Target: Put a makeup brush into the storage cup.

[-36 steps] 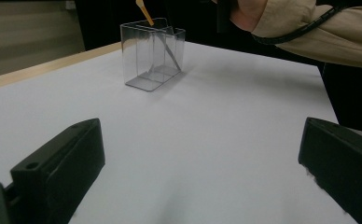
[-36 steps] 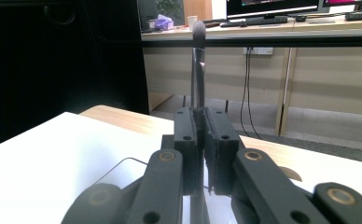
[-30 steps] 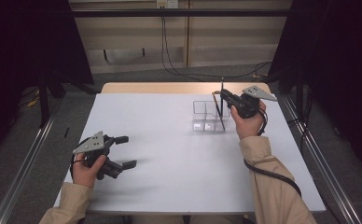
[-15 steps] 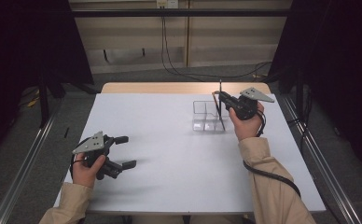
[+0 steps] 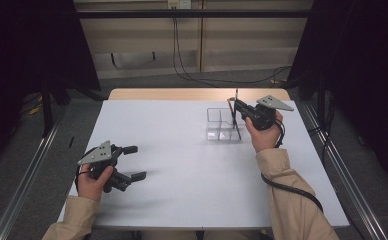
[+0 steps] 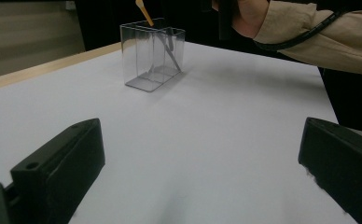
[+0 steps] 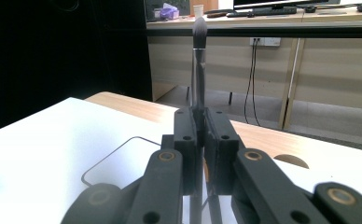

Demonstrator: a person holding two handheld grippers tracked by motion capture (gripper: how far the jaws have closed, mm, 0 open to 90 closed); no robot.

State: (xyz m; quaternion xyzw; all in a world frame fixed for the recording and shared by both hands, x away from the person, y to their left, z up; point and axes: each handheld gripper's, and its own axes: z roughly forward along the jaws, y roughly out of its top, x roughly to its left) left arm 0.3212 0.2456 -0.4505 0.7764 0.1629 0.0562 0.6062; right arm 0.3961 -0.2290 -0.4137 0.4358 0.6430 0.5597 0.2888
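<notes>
My right gripper (image 5: 240, 107) is shut on a slim makeup brush (image 7: 198, 56). The brush stands upright, bristles up. It hovers at the right end of a clear divided box (image 5: 221, 125) at the table's far right, and the brush's (image 5: 237, 120) lower end reaches down into the box. In the left gripper view the clear box (image 6: 152, 56) holds a leaning dark handle, and an orange-tipped stick (image 6: 144, 11) pokes out of its top. My left gripper (image 5: 136, 162) rests open on the white table (image 5: 182, 165) near its front left, with nothing between its jaws.
A wooden strip (image 5: 172, 94) runs along the table's far edge. Cables (image 5: 192, 70) hang down the wall behind. The right gripper's cable (image 5: 292, 190) trails along the sleeve to the front right. Metal rails (image 5: 27, 175) flank the table.
</notes>
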